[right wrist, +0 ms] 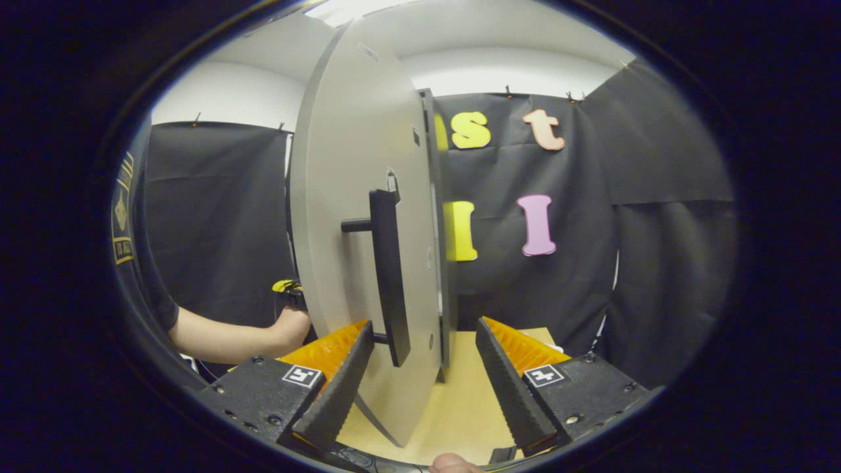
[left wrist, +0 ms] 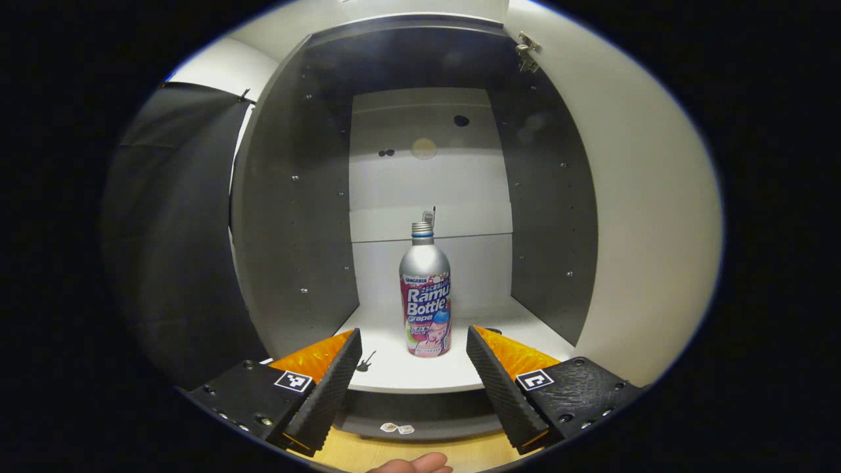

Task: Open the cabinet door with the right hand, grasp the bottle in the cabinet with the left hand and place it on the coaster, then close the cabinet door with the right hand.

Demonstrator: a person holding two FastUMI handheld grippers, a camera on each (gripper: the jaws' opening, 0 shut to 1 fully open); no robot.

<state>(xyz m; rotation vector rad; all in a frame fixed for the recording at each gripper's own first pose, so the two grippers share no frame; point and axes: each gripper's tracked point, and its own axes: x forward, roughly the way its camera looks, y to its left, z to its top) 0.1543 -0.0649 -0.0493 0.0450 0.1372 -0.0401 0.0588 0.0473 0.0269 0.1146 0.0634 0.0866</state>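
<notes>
Facing the bottle (left wrist: pixel 425 295), left gripper (left wrist: pixel 414 355) gapes; door (right wrist: pixel 348 217) open.

The bottle (left wrist: pixel 425 289) is silver up top with a busy pink-and-purple label and a cartoon figure. The cabinet (left wrist: pixel 295 197) has dark grey side walls, white back and shelf. The door (right wrist: pixel 341 217) is pale grey, its handle (right wrist: pixel 389 276) black, the tabletop (right wrist: pixel 460 394) light wood.

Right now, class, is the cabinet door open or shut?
Open: the cabinet door stands swung out edge-on, and the bottle is exposed upright on the cabinet shelf.
</notes>
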